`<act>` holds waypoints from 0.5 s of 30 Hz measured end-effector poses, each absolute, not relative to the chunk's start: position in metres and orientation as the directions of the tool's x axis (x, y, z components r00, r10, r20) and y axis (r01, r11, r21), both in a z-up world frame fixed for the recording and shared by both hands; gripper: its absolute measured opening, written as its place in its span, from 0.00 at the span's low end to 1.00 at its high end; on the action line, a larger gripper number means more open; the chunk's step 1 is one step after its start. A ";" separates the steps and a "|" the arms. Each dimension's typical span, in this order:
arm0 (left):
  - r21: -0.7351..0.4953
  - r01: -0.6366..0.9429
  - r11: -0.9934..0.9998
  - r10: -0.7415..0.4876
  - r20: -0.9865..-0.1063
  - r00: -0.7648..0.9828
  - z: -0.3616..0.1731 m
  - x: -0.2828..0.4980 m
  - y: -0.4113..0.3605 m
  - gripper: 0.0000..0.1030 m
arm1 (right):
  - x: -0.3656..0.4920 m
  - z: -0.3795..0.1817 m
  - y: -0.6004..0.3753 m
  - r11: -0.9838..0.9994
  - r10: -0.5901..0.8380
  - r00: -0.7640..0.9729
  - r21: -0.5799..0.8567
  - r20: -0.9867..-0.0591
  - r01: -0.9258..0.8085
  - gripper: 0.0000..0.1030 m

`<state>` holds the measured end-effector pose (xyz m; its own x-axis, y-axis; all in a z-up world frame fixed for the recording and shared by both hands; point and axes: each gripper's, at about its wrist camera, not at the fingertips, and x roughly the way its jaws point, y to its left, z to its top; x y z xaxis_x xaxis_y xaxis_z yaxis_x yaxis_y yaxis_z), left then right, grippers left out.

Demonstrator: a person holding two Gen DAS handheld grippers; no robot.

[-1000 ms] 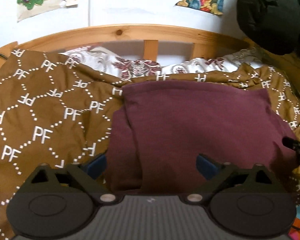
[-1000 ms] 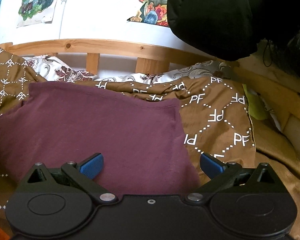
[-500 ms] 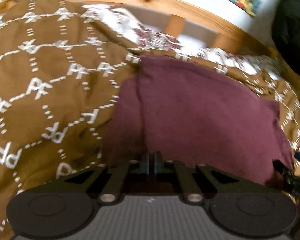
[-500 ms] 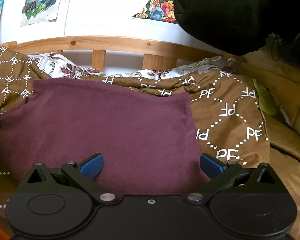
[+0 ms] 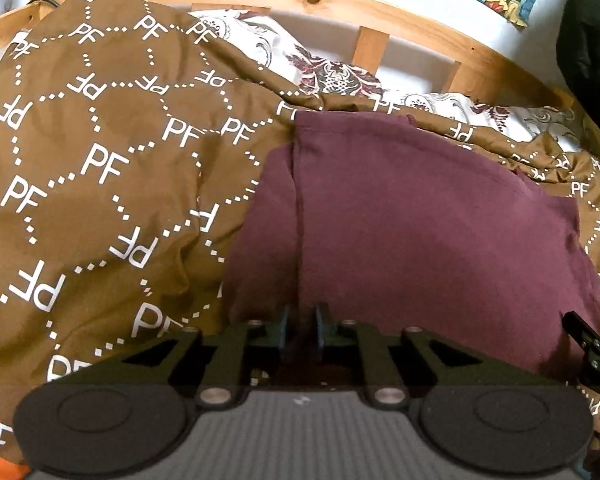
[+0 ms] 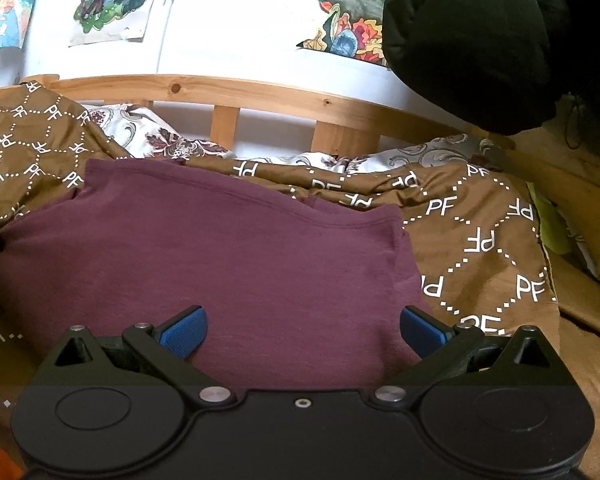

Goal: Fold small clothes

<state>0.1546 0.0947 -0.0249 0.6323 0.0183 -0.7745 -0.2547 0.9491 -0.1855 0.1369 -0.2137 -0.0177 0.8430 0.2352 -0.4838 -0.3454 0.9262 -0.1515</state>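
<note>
A maroon shirt lies flat on the bed, with a folded layer along its left side. My left gripper sits at the shirt's near left edge. Its jaws stand a narrow gap apart and are opening, with a pinch of maroon cloth between the pads. In the right wrist view the same shirt spreads out ahead. There my right gripper stands open just above the shirt's near right part, with nothing gripped. A dark part of the right gripper shows at the right edge of the left wrist view.
A brown blanket printed with white letters covers the bed around the shirt. A floral pillow and a wooden headboard lie behind. A bulky black garment hangs at the upper right.
My left gripper went from wide open to closed on the shirt's near left edge, tipped downward and rolled. The jaws have parted slightly since. The right gripper stays open and hardly moved.
</note>
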 end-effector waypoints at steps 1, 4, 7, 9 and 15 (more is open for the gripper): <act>-0.180 -0.256 0.950 0.024 -0.774 0.633 -0.025 0.155 0.094 0.26 | 0.137 -0.018 -0.213 0.926 0.237 0.843 -0.152 -0.482 -0.347 0.99; -0.143 -0.261 0.955 0.059 -0.767 0.639 -0.022 0.154 0.090 0.63 | 0.135 -0.018 -0.212 0.922 0.245 0.844 -0.156 -0.477 -0.356 0.99; -0.104 -0.264 0.959 0.100 -0.746 0.658 -0.017 0.152 0.087 0.74 | 0.133 -0.019 -0.208 0.918 0.255 0.843 -0.156 -0.474 -0.365 0.99; -0.086 -0.260 0.962 0.112 -0.744 0.658 -0.015 0.153 0.086 0.83 | 0.132 -0.019 -0.207 0.915 0.262 0.842 -0.156 -0.472 -0.372 0.99; -0.037 -0.297 0.954 0.181 -0.721 0.669 -0.013 0.158 0.086 0.99 | 0.131 -0.020 -0.201 0.910 0.270 0.838 -0.160 -0.474 -0.383 0.99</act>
